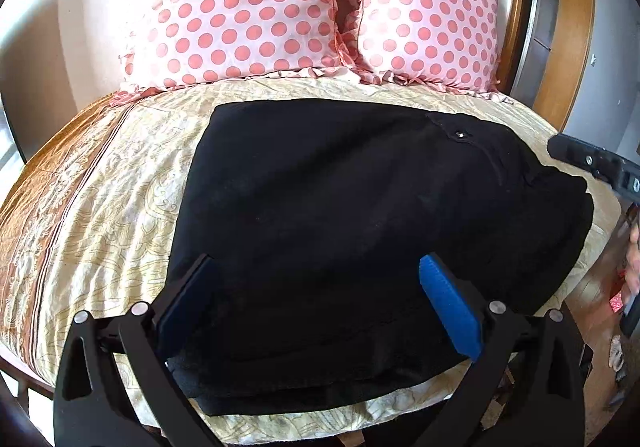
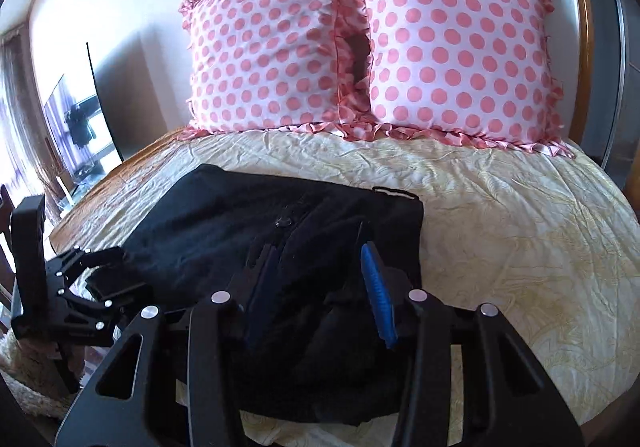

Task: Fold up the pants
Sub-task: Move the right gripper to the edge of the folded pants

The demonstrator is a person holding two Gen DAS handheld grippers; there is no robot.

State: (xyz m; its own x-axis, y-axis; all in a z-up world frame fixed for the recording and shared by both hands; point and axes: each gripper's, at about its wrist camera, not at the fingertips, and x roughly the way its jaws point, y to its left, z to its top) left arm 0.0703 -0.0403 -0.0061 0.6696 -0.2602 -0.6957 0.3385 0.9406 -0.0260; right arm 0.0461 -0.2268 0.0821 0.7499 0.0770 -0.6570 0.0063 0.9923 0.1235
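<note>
Black pants (image 1: 360,207) lie folded in a broad flat stack on the cream bedspread; they also show in the right wrist view (image 2: 240,223), button and waistband uppermost. My left gripper (image 1: 316,279) is open, its blue pads spread wide just above the near edge of the pants, holding nothing. My right gripper (image 2: 320,267) is open, its jaws standing either side of a bunched ridge of the pants' near right corner. The left gripper shows in the right wrist view (image 2: 96,287) at the left. Part of the right gripper shows at the right edge of the left wrist view (image 1: 596,163).
Two pink polka-dot pillows (image 1: 240,7) (image 2: 460,51) lean against the wall at the head of the bed. The cream bedspread (image 2: 520,231) stretches right of the pants, with a brown border on the left (image 1: 48,191). A wooden door frame (image 1: 568,27) stands on the right.
</note>
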